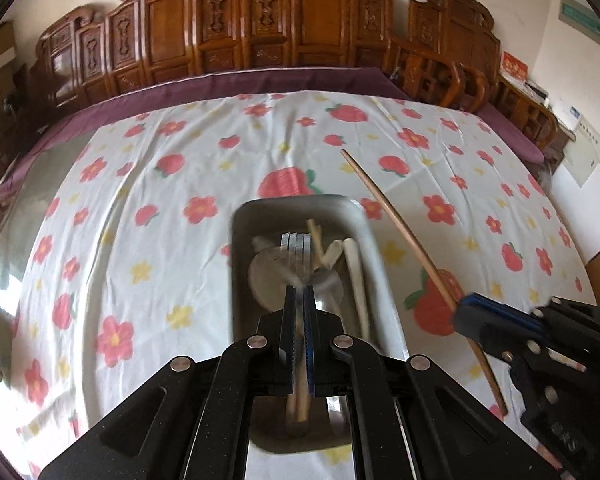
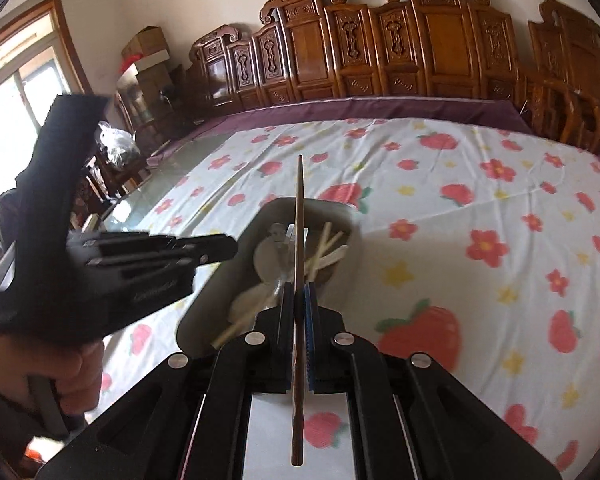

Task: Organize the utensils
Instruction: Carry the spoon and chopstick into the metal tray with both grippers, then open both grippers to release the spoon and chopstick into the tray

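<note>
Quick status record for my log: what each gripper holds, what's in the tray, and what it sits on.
left gripper: shut on a fork, tines pointing ahead over the tray
right gripper: shut on a brown chopstick, gripped partway along, both ends sticking out
tray: metal, rectangular; holds pale spoons and light chopsticks, count unclear from blur
surface: floral cloth under the tray
background: carved wooden panels along the far edge

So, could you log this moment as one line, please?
left gripper: shut on fork | right gripper: shut on chopstick | tray: below
</note>
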